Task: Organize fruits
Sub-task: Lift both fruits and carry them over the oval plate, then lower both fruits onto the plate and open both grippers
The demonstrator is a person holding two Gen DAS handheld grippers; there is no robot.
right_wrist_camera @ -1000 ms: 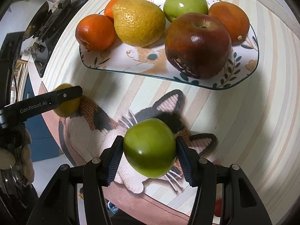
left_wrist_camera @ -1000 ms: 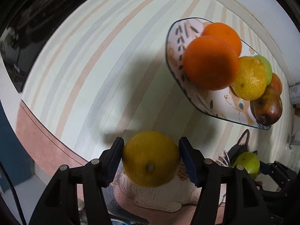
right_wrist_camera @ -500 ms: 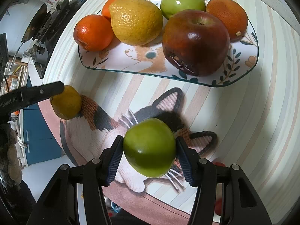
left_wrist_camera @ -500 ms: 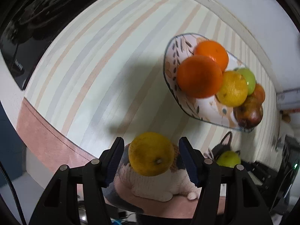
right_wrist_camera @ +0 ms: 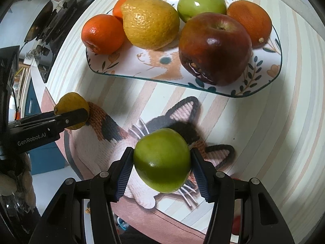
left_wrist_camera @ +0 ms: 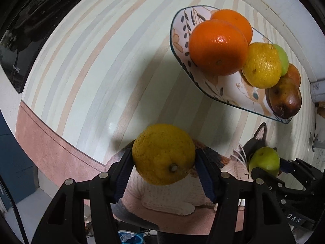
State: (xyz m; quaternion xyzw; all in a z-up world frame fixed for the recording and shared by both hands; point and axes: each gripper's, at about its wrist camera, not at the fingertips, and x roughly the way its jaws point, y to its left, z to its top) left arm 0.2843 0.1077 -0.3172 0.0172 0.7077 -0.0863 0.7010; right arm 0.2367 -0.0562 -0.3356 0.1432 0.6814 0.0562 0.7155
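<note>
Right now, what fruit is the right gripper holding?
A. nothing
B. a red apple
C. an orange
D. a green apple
D: the right gripper has its pads pressed on both sides of a green apple, above the cat mat.

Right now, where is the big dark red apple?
In the right wrist view the dark red apple sits on the right part of the cat-patterned plate, in front of a green apple and an orange.
</note>
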